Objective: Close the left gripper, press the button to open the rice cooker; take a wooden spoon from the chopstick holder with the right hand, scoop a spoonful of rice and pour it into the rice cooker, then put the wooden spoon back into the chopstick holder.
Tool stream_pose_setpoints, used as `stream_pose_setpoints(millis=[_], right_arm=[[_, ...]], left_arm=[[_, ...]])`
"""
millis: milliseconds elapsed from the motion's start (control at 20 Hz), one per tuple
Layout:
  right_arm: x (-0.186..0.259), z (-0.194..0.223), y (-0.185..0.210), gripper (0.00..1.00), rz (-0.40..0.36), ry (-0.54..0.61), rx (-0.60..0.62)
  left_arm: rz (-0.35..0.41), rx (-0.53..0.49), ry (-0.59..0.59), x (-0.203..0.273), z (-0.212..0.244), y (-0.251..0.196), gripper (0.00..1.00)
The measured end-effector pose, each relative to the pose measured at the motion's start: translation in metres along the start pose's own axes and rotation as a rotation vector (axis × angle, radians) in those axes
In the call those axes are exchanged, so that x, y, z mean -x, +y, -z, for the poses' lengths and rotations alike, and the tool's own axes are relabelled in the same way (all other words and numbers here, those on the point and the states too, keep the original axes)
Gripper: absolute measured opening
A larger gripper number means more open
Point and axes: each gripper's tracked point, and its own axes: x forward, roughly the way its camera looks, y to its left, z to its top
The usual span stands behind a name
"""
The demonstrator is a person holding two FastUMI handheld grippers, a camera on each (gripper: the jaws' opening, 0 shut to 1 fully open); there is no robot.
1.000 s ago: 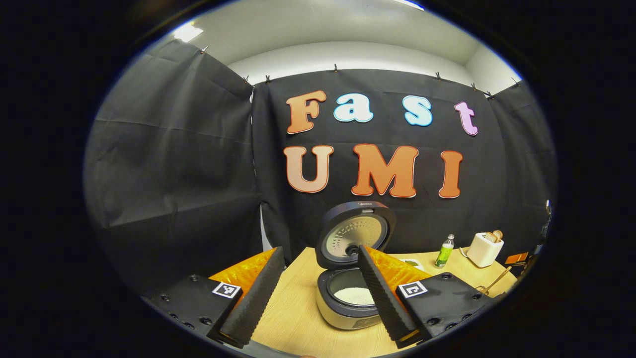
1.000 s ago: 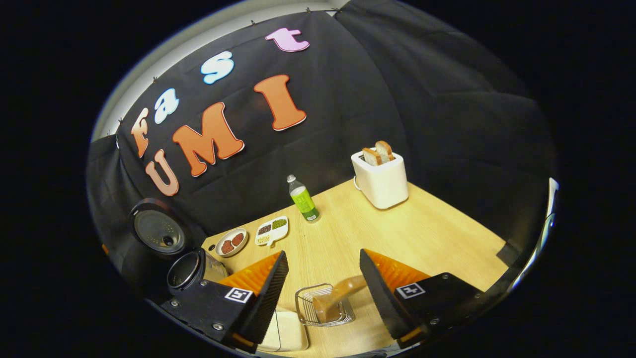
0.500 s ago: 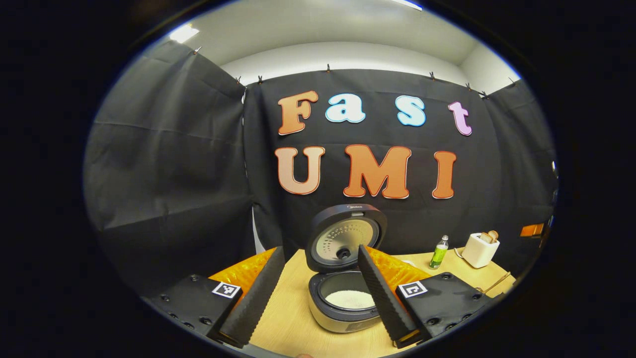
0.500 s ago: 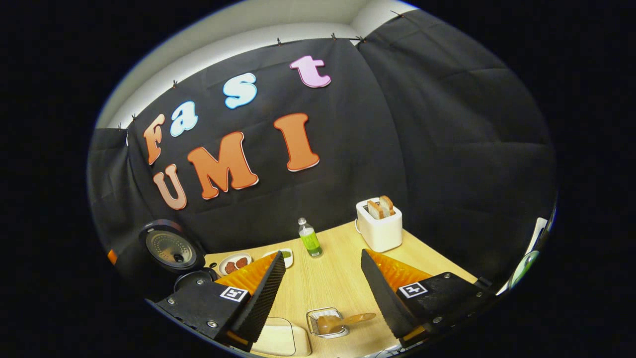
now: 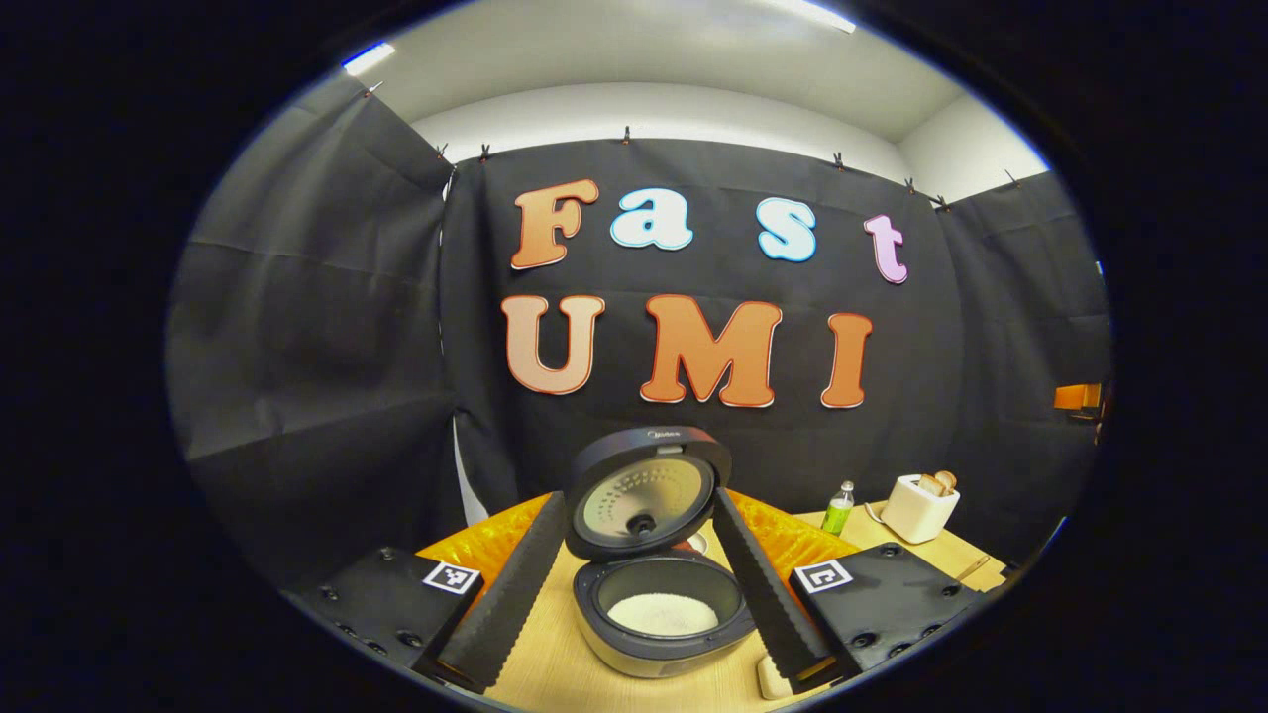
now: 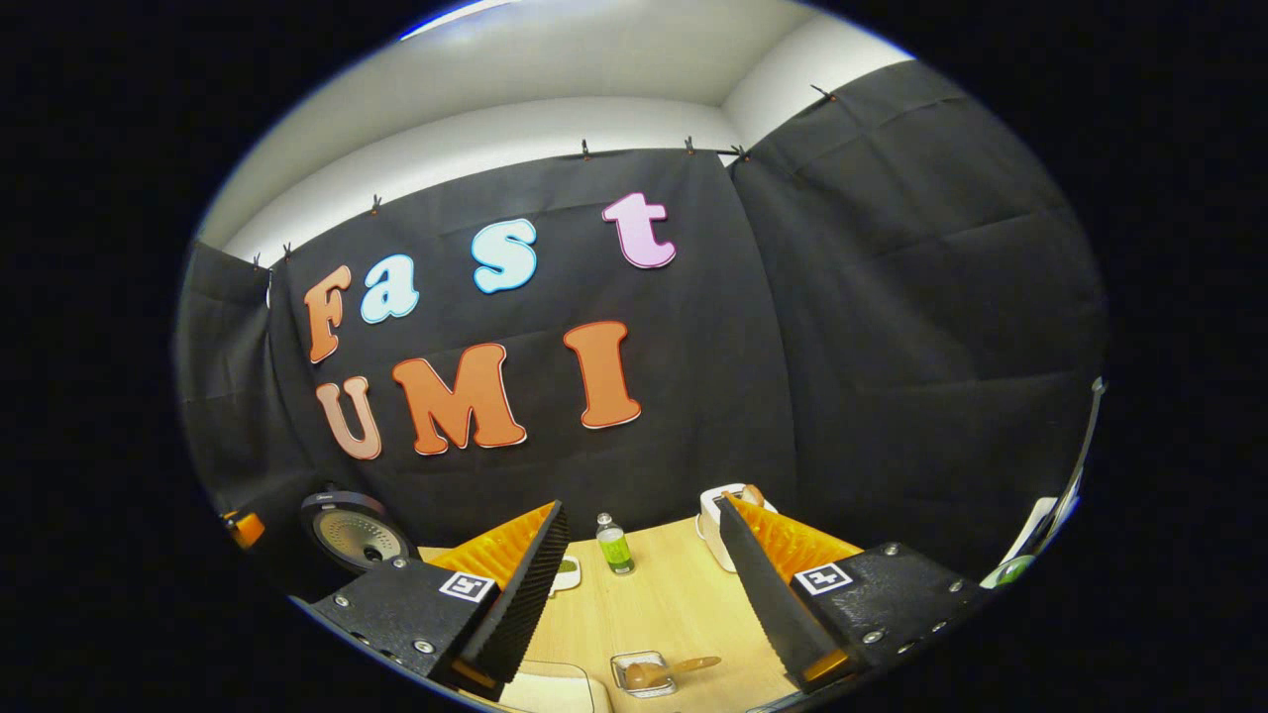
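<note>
The rice cooker (image 5: 662, 634) stands open on the wooden table (image 5: 543, 673), its lid (image 5: 646, 492) upright and white rice in the pot. My left gripper (image 5: 636, 500) is open, held back from the cooker, which lies between its fingers. In the right gripper view the wooden spoon (image 6: 684, 666) rests in the wire chopstick holder (image 6: 634, 675), bowl inside, handle pointing right. My right gripper (image 6: 642, 507) is open and empty, well above and behind the holder. The cooker's lid (image 6: 357, 533) shows at far left.
A green bottle (image 6: 614, 545) and a white toaster (image 5: 919, 505) with bread stand near the back wall. A small dish (image 6: 567, 572) peeks past my right gripper's left finger. A cream container (image 6: 545, 690) sits left of the holder.
Both grippers have drawn back and tilted up. The holder with the spoon has shrunk toward the bottom of the right gripper view. The cooker has slid left, between the left gripper's fingers.
</note>
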Motion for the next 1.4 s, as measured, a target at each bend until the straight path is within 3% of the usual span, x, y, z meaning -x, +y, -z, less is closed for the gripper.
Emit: stream_pose_setpoints(millis=[200,350,650,850,950,1250,1400], right_arm=[[0.012,-0.01,-0.006,0.94,0.03,-0.022,0.055],[0.019,0.0,-0.004,0.95,0.033,0.006,0.071],[0.025,0.01,0.009,0.95,0.017,0.023,0.1],[0.025,0.008,0.01,0.95,0.016,0.015,0.108],[0.023,0.008,0.008,0.95,0.028,0.013,0.105],[0.014,0.021,0.001,0.95,0.05,0.039,0.103],[0.01,0.026,0.004,0.95,0.043,0.052,0.097]], left_arm=[[0.044,-0.03,-0.025,-0.049,-0.046,-0.016,1.0],[0.024,-0.082,-0.053,-0.088,-0.079,-0.015,1.0],[0.026,-0.093,-0.08,-0.169,-0.111,-0.039,1.0],[0.013,-0.057,-0.009,-0.214,-0.093,-0.038,0.97],[-0.013,-0.09,0.021,-0.233,-0.079,-0.028,1.0],[-0.03,-0.034,0.216,-0.267,0.008,-0.023,0.99],[-0.026,-0.056,0.264,-0.268,0.037,-0.025,0.98]])
